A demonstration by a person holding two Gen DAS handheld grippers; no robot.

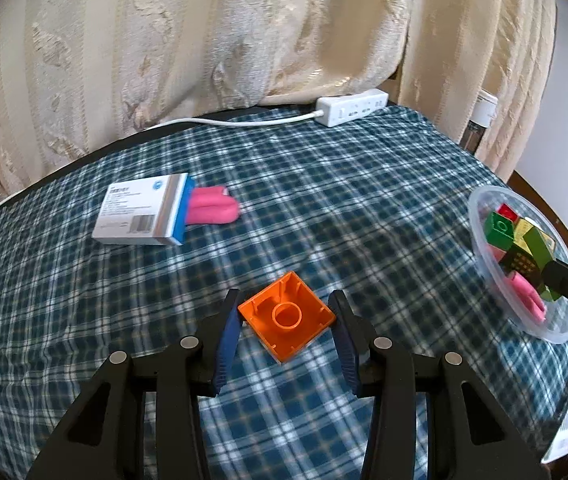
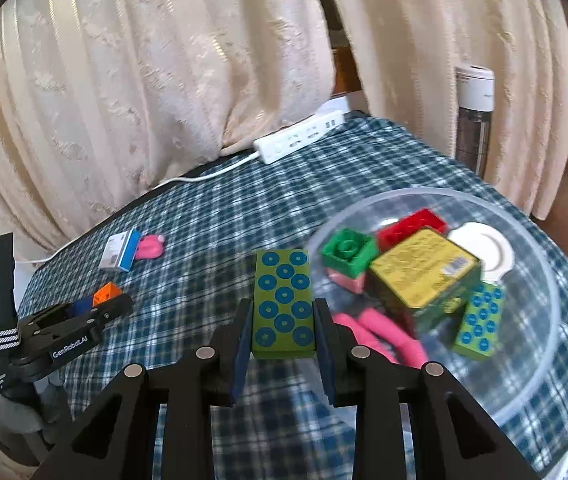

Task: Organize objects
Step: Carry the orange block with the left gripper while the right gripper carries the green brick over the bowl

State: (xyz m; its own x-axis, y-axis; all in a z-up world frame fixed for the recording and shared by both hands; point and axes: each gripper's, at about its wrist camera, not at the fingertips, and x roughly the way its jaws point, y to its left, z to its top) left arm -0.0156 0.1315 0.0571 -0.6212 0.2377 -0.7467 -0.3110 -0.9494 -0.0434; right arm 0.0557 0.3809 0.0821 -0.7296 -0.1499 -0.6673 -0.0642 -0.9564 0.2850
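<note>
A blue-and-white plaid cloth [image 1: 324, 200] covers the table, with cream curtains [image 1: 203, 40] hanging behind it and a white power strip [image 1: 352, 106] lying at the far edge. Our left gripper [image 1: 286, 316] is narrowed onto an orange brick [image 1: 288, 314], hollow side up, pinched between its blue pads clear of the cloth. Our right gripper [image 2: 283, 320] is clamped on a green block with blue dots [image 2: 283, 304], standing lengthwise between the fingers, and the clear bowl [image 2: 544, 380] sits just to its right and slightly ahead. To finish this step well, we judge that we should carry the green block fully over the bowl's near rim before letting go, low enough that it does not bounce off the yellow-green box [image 2: 424, 276] piled inside. The right wrist view shows the bowl's contents plainly: a green brick [image 2: 348, 254], a red brick [image 2: 412, 224], pink pieces and a second dotted block [image 2: 480, 322]. The left wrist view shows the bowl only edge-on, far to the right, but shows better the white box [image 1: 141, 210] and pink object [image 1: 213, 208] ahead to the left, both left to collect.
</note>
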